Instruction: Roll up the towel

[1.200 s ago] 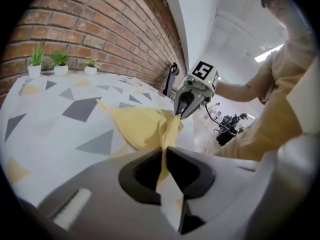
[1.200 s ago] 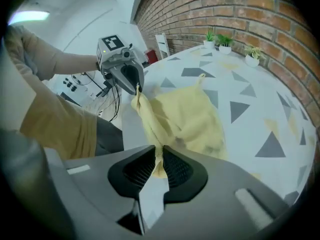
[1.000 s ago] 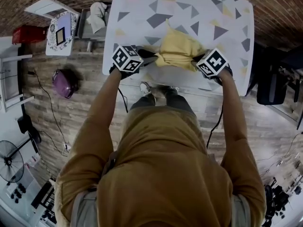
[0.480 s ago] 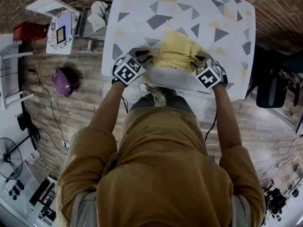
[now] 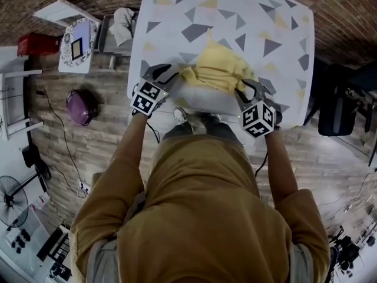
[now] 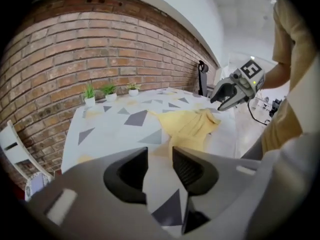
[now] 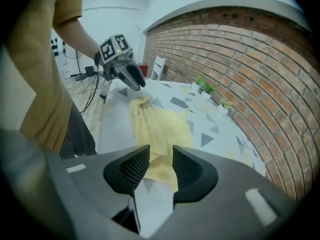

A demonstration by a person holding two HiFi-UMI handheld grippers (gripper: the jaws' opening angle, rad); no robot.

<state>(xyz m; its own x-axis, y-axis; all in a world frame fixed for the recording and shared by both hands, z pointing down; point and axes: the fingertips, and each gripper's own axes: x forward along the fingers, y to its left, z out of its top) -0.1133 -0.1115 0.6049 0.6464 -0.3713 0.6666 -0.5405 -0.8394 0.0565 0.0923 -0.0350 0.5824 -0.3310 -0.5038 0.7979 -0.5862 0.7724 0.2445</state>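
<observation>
The left gripper (image 5: 160, 71) and right gripper (image 5: 247, 88), jaws just opened and empty, flank the yellow towel (image 5: 219, 69), bunched near the table (image 5: 235, 16) front edge (perhaps 1 loose turn made), most rolling apparently left.

We've got the yellow towel (image 5: 219, 69) in soft matt cloth, the tabletop (image 5: 283, 22) smooth, the wall (image 6: 75, 49) rough brick, floor (image 5: 100, 134) wood.

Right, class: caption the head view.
Left gripper and right gripper, jaws just opening and empty, flank a crumpled yellow cloth towel on a triangle-patterned table.
</observation>
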